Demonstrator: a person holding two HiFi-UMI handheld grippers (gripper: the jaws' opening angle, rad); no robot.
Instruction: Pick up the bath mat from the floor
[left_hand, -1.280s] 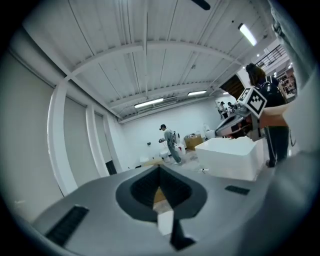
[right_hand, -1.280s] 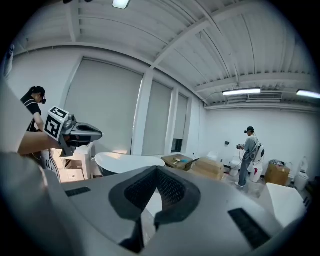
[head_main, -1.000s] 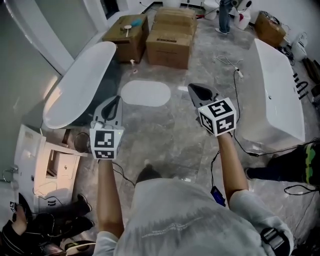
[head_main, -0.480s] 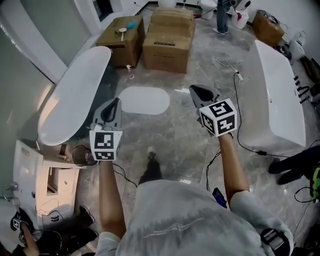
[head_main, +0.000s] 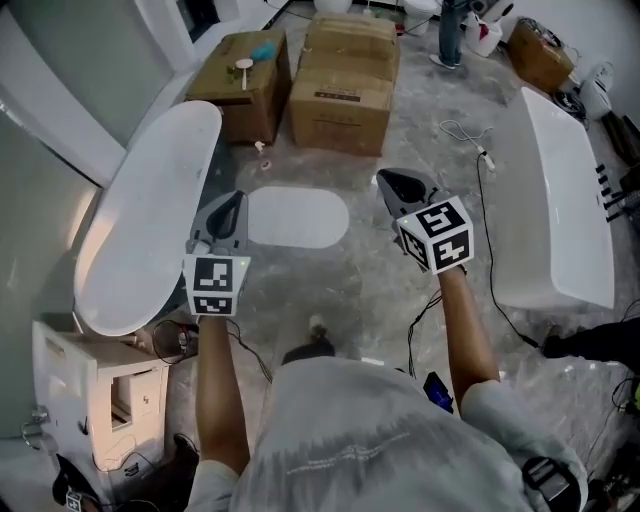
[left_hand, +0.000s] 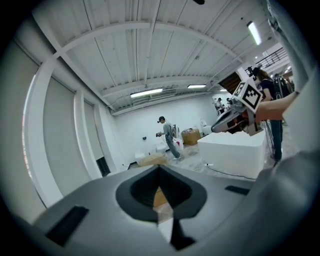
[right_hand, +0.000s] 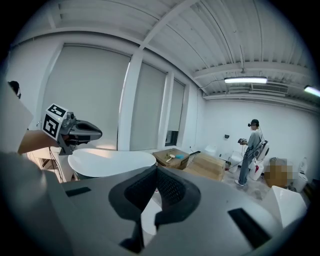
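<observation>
Left tongs and right tongs both closed, empty, near bath mat. Risk: mat lies flat on floor, so tips may skid without pinching.

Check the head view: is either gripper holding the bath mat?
No, the white oval bath mat lies flat on the floor, beyond the left gripper and the right gripper.

head view looks steeply down; both gripper views look level across the room, all sharing the cardboard boxes.
</observation>
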